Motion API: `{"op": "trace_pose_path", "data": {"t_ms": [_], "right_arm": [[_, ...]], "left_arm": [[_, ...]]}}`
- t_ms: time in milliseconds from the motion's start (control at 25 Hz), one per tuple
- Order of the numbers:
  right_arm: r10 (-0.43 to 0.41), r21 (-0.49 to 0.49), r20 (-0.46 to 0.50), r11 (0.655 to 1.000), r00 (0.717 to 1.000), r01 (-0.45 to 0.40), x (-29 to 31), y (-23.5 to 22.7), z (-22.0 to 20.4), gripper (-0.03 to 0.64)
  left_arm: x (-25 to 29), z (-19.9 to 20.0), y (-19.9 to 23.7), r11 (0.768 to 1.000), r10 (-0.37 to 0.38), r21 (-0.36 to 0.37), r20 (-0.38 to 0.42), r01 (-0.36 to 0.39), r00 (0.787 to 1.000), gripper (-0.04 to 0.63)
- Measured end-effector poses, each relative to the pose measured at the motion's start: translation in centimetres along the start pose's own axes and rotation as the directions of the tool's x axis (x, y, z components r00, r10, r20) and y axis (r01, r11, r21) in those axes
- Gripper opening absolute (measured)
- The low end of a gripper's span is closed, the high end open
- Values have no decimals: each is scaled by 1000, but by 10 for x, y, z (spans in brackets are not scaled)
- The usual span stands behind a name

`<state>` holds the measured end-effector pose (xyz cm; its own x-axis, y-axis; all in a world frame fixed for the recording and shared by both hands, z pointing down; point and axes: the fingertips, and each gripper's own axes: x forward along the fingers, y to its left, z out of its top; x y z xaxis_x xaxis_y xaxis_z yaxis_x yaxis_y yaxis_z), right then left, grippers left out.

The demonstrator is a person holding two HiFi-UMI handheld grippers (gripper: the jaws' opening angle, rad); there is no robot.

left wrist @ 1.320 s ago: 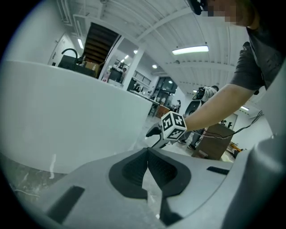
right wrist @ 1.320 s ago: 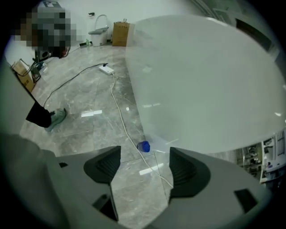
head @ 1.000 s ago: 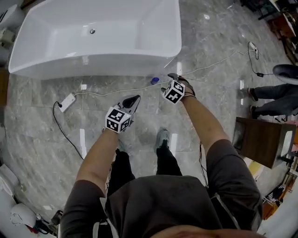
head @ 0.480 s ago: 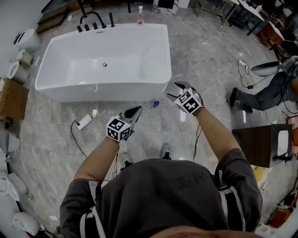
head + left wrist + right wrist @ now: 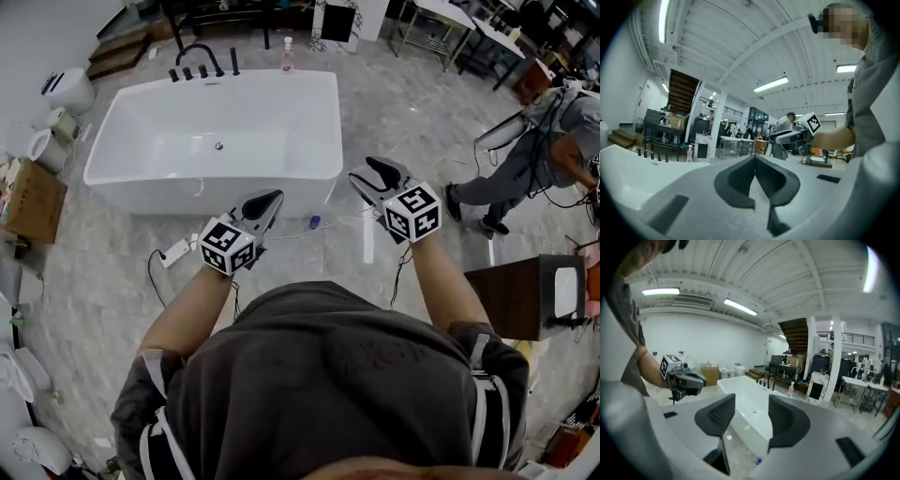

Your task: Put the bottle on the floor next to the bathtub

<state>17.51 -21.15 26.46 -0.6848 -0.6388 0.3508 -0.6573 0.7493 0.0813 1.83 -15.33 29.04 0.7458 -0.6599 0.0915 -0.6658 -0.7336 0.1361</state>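
On floor (image 5: 103,281) by bathtub (image 5: 216,195) near-right corner: bottle (image 5: 314,222) apparently placed, task prob. done. L gripper (image 5: 272,199) fingers closed, empty; R gripper (image 5: 367,171) fingers closing, nothing betw.

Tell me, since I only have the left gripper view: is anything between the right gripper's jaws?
Observer: No, nothing. The right gripper has its jaws closing on empty air, with the bathtub beyond them.
Operator: Is anything on the floor by that tub?
Observer: Yes. The head view shows a small blue-capped object on the floor close to the tub's near right corner.
Operator: And the pink bottle I see far off?
Observer: It stands on the floor past the tub's far side, right of the black taps.
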Motion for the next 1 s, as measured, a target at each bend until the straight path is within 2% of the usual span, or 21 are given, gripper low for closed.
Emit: {"op": "trace_pose_path", "data": {"t_ms": [120, 280, 560, 680, 840, 1000], "right_arm": [[-4, 75, 87, 997, 996, -2, -25, 2, 14, 191], [-31, 146, 153, 989, 988, 8, -49, 11, 6, 162], [-67, 241, 248, 970, 966, 6, -65, 27, -28, 48], [-76, 262, 248, 965, 966, 9, -58, 28, -38, -6], [-56, 307, 225, 952, 973, -16, -47, 29, -55, -8], [-46, 299, 191, 954, 980, -14, -47, 34, -63, -9]], "left_arm": [[-2, 25, -1, 1000, 13, 10, 33, -14, 999, 0], [-6, 40, -3, 1000, 15, -2, 73, -15, 997, 0], [-11, 29, -14, 999, 23, -34, 75, -21, 997, 0], [-12, 16, -15, 998, 32, -59, 63, -28, 998, 0], [-10, -4, -20, 996, 31, -81, 39, -27, 999, 0], [-12, -10, -24, 995, 34, -90, 35, -31, 999, 0]]}}
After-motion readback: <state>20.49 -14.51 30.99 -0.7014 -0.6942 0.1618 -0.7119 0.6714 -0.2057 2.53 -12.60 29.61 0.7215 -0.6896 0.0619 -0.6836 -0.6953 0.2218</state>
